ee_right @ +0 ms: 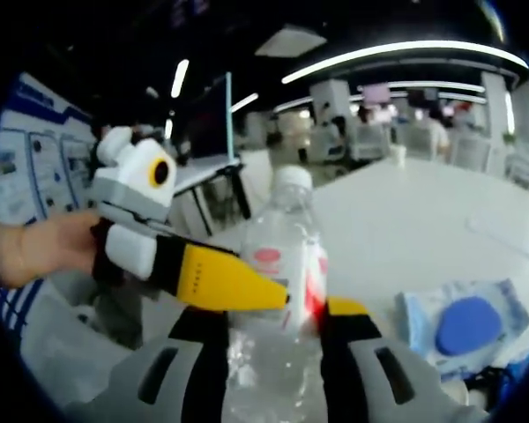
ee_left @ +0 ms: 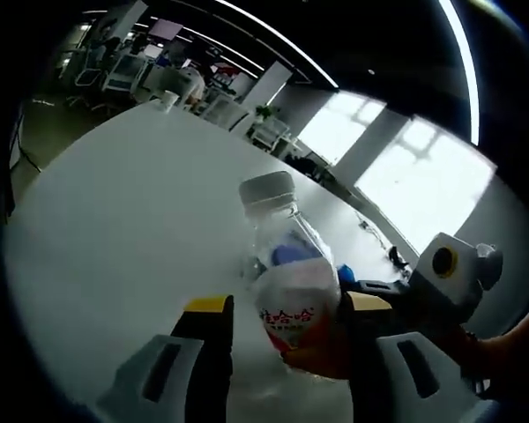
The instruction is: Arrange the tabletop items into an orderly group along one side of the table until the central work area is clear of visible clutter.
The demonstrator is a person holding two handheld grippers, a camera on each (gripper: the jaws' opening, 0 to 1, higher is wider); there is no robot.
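Note:
A clear plastic bottle (ee_left: 291,282) with a white cap and a red and white label stands tilted between my left gripper's (ee_left: 289,304) jaws, with a small gap on its left side, so that gripper is open around it. My right gripper (ee_left: 331,357) reaches in from the right, low on the bottle. In the right gripper view the bottle (ee_right: 286,256) fills the gap between my right gripper's (ee_right: 278,317) jaws, which are shut on its body. The left gripper's (ee_right: 264,295) yellow jaw lies across the bottle's front, held by a hand (ee_right: 35,247). A blue packet (ee_right: 463,326) lies on the white table (ee_right: 406,220).
The long white table (ee_left: 132,220) runs away toward an office with desks and chairs. A white cup (ee_left: 167,99) stands at its far end, also the cup (ee_right: 397,154) in the right gripper view. Dark cables (ee_left: 392,256) lie near the window side.

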